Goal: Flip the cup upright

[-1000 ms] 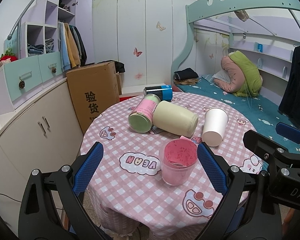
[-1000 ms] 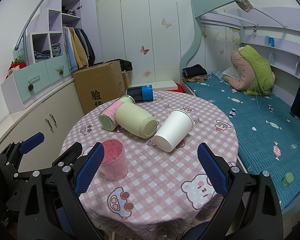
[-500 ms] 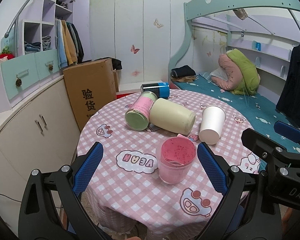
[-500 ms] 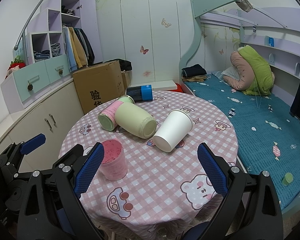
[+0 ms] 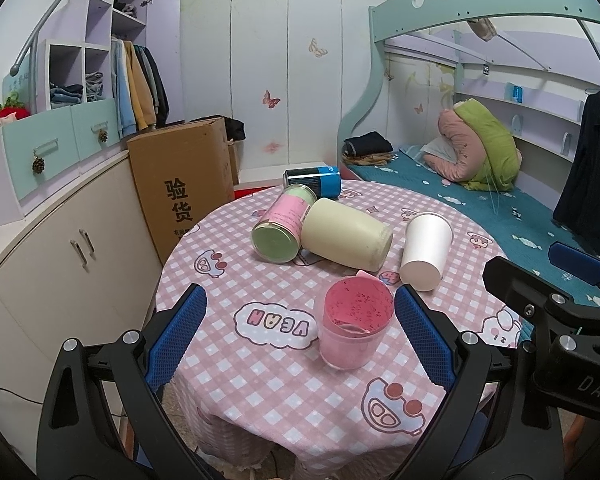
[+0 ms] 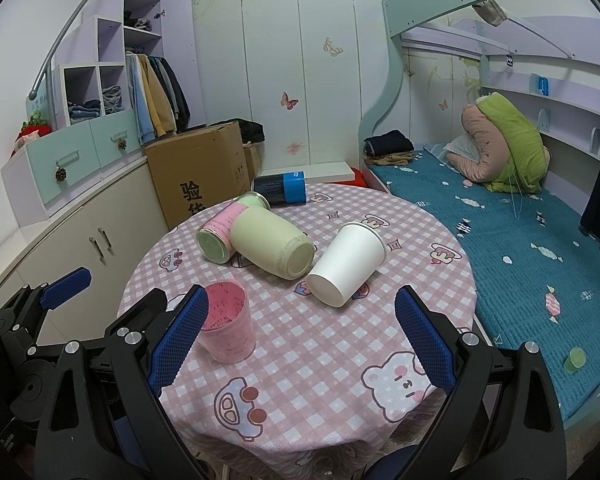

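White paper cup [image 6: 346,264] lies tipped mid-table [image 6: 420,208], (both grippers wide, clear).

Cardboard box [image 5: 182,184]: I read "验货" printed in black on its side.
Tablecloth [image 5: 260,364]: I see "VEAN" upside down in a white cloud.
Right gripper [image 5: 592,384]: body lettered "DAS", cut off by the frame edge.

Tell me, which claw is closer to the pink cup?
Left. The pink cup stands upright just ahead of the open left claw, near its right finger. The right claw, also open, has the cup off to its left, and faces the tipped white paper cup.
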A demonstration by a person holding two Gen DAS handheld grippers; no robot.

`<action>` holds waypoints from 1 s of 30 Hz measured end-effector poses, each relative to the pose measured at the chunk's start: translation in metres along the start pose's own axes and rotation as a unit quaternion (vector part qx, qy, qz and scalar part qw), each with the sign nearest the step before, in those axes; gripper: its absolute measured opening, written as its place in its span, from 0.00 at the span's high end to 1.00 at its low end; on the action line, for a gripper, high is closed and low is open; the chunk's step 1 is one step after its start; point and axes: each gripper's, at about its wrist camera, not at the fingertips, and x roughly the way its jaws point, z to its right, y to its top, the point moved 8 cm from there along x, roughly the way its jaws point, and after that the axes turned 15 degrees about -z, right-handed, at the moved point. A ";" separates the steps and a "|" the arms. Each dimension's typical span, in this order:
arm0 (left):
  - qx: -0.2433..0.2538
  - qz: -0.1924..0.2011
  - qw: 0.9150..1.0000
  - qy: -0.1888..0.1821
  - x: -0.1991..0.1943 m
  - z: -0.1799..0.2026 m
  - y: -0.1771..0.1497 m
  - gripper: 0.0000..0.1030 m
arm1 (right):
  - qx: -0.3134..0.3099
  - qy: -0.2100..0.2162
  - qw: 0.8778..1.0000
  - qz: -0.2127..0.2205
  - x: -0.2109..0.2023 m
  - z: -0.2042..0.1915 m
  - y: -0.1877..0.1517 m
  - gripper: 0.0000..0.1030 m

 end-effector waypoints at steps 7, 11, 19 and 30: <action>-0.001 0.001 1.000 0.002 0.000 -0.001 0.001 0.07 | 0.000 0.000 1.000 0.001 -0.001 -0.001 -0.001 0.12; 0.000 0.000 1.000 -0.001 0.000 -0.001 0.001 0.07 | 0.000 0.000 1.000 0.001 -0.001 -0.001 -0.001 0.12; -0.004 0.009 1.000 -0.015 0.000 -0.004 0.002 0.06 | 0.000 0.000 1.000 0.004 -0.002 -0.001 0.000 0.12; -0.007 0.043 0.999 0.005 -0.008 -0.002 0.003 0.06 | 0.000 0.000 1.000 0.011 -0.005 0.002 0.003 0.12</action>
